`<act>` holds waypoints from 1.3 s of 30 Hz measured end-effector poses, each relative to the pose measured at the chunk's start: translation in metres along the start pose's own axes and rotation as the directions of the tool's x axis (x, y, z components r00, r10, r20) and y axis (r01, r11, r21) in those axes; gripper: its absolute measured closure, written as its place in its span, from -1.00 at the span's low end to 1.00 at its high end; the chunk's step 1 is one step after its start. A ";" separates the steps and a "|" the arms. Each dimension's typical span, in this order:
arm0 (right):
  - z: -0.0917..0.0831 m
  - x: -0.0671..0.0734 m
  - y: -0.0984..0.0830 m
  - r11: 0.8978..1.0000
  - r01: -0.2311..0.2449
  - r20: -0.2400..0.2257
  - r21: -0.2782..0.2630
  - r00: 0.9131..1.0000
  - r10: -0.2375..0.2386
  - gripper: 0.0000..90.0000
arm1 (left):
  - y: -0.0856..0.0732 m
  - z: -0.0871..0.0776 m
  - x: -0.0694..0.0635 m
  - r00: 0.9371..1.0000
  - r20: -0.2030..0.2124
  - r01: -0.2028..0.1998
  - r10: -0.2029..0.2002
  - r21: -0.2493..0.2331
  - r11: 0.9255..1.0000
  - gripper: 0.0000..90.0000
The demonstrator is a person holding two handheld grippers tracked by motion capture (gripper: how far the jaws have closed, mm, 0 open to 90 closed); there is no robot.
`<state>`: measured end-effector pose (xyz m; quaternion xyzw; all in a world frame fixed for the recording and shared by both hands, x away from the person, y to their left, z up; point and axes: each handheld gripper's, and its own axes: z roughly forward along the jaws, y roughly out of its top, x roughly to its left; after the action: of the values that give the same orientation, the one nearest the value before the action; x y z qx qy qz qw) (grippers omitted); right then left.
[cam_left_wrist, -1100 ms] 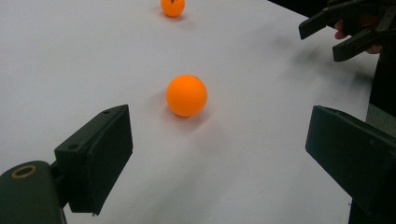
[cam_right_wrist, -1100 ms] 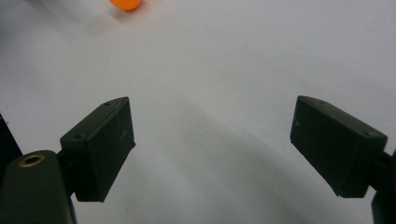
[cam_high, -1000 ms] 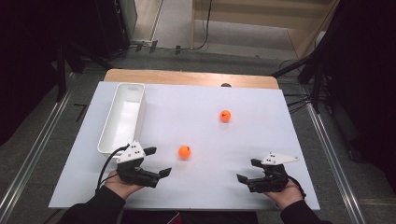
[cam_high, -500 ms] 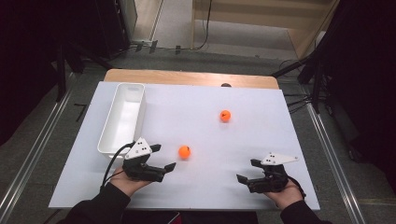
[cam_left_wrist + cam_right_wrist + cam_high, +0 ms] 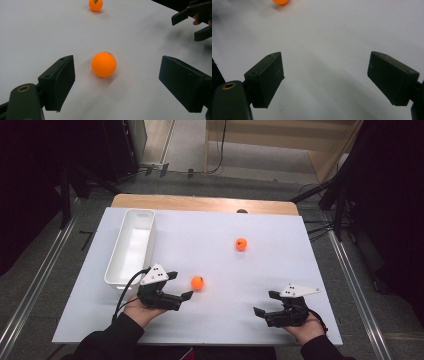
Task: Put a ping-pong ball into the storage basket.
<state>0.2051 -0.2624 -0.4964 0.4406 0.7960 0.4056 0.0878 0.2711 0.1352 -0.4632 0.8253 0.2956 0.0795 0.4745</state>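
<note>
- The left tool (image 5: 180,285), jaws spread wide, sits near the bench's (image 5: 210,330) front edge, an orange ball (image 5: 198,282) just ahead of its tips, untouched.
- The right tool (image 5: 266,303), also spread and gripping nothing, rests by the front right corner.
- A second orange ball (image 5: 241,244) lies mid-bench, towards the far edge.
- A white tray (image 5: 116,273) lines the left edge.

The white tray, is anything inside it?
Empty. The high view shows the tray with a bare white bottom, and both orange balls sit outside it on the table.
</note>
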 end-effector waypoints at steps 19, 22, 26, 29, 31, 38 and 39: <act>0.001 0.000 0.000 1.000 0.012 -0.003 0.001 1.000 -0.012 -0.73 | 0.015 0.016 0.004 0.999 -0.002 -0.034 0.034 -0.004 0.999 -0.69; 0.001 0.000 0.000 1.000 0.011 -0.003 0.002 1.000 -0.011 -0.73 | 0.017 0.019 0.004 0.999 -0.001 -0.033 0.033 -0.006 0.999 -0.69; 0.001 0.001 0.000 1.000 0.010 -0.005 0.005 1.000 -0.010 -0.73 | 0.020 0.022 0.006 0.999 0.003 -0.040 0.040 0.002 0.999 -0.69; 0.001 0.001 0.000 1.000 0.006 -0.006 0.008 1.000 -0.006 -0.73 | 0.021 0.025 0.006 0.999 0.005 -0.037 0.037 0.004 0.999 -0.69; 0.001 0.001 0.000 1.000 0.008 -0.006 0.009 1.000 -0.008 -0.73 | 0.022 0.027 0.006 0.999 0.004 -0.034 0.034 0.006 0.999 -0.69; 0.001 0.001 0.000 1.000 0.007 -0.005 0.010 1.000 -0.007 -0.73 | 0.026 0.035 0.009 0.999 0.002 -0.043 0.043 0.008 0.999 -0.69; 0.001 0.001 0.000 1.000 0.011 -0.007 0.010 1.000 -0.010 -0.73 | 0.027 0.038 0.009 0.999 0.001 -0.042 0.042 0.005 0.999 -0.69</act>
<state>0.2051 -0.2607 -0.4971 0.4354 0.8007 0.4025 0.0849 0.3054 0.1022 -0.4622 0.8325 0.2780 0.0886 0.4709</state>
